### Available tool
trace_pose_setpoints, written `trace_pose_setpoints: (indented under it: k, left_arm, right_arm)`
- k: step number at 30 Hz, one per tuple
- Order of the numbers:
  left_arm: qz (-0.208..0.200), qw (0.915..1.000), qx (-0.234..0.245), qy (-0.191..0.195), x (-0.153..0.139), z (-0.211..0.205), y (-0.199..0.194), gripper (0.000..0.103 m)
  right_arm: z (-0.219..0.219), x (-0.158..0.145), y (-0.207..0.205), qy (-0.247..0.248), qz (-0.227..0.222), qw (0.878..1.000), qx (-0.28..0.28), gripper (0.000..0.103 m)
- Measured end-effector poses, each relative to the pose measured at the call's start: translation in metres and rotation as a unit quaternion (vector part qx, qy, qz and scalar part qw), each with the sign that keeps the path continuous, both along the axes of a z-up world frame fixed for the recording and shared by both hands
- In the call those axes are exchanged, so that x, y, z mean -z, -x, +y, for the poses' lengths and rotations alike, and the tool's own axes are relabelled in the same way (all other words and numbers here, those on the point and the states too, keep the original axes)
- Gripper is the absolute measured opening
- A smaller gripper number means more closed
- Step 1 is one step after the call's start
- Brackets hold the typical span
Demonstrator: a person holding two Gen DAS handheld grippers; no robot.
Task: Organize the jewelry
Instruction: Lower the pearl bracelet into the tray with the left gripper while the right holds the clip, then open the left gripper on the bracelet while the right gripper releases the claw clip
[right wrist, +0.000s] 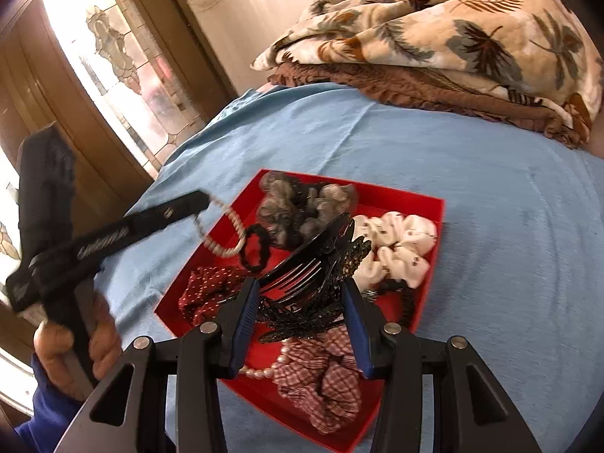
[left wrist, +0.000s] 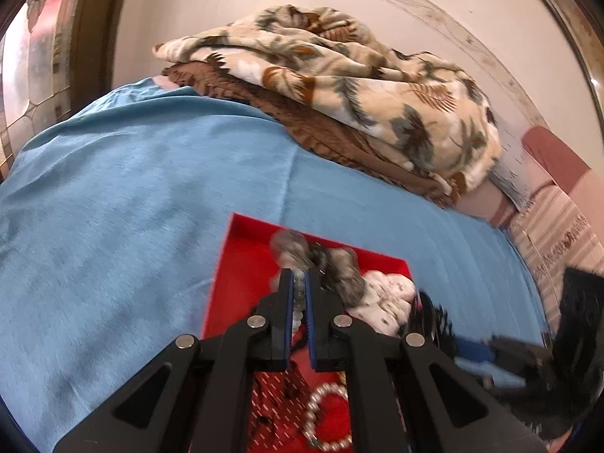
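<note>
left tool (left wrist: 299,283): jaws pressed together on a pearl strand (left wrist: 298,302); beads seen stacked betw. the blue pads. in rt wrist view the same tool (right wrist: 205,198) is seen above the tray's left edge, strand (right wrist: 226,234) hung from its tip in a loop, blurred.
right tool (right wrist: 302,294): jaws spread part-way, black comb clip (right wrist: 302,264) lying betw. the blue pads; contact w/ pads cannot be told.
left hand (right wrist: 75,343): wrapped round the left tool's grip, blue sleeve below it.
tray (right wrist: 434,204): red, shallow, set on blue bed sheet (right wrist: 453,151).
tray contents, far side: grey scrunchie (right wrist: 294,204) at far left corner, white scrunchie (right wrist: 396,249) at right.
tray contents, mid: black hair tie (right wrist: 256,247) just beside hung strand; dark filigree clip (right wrist: 351,260) touching comb clip.
tray contents, near side: red dotted scrunchie (right wrist: 205,287) at left, pink checked scrunchie (right wrist: 321,381) at near corner, 2nd pearl strand (right wrist: 260,372) beside it, partly under right tool.
left wrist view: pearl bracelet (left wrist: 324,415) seen on red tray floor (left wrist: 241,256) below the tool.
bed, far end: leaf-print blanket (right wrist: 453,30) heaped on brown ruffled cloth (right wrist: 415,90).
backgrd: leaded-glass door (right wrist: 113,49) at left, pale wall behind.
</note>
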State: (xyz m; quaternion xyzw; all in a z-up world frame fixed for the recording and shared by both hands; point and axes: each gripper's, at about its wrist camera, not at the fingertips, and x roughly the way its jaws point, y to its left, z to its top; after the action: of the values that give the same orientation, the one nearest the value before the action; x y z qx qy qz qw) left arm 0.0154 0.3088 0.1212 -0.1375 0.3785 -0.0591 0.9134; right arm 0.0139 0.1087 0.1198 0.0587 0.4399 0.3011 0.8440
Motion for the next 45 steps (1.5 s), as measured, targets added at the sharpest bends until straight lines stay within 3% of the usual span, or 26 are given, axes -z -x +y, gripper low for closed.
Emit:
trace_pose_setpoints:
  k: [11,24,29,45]
  left_arm:
    - [0.020,0.9990,-0.013,-0.038,0.014,-0.012,-0.030,0.006]
    - [0.026,0.9874,-0.019,-0.155,0.025,-0.034,-0.037,0.006]
    - [0.015,0.9830,-0.012,-0.182,0.022,-0.042,-0.033,0.006]
    - [0.018,0.9816,-0.001,-0.190,0.028,-0.050,-0.035,0.006]
  right_arm:
    - [0.026,0.019,0.005,0.035,0.004,0.999,-0.023,0.048]
    - [0.035,0.023,0.008,0.048,0.000,0.999,-0.025,0.048]
    - [0.037,0.023,0.010,0.052,-0.005,0.998,-0.027,0.048]
    - [0.038,0.030,0.013,0.066,-0.011,0.997,-0.023,0.048]
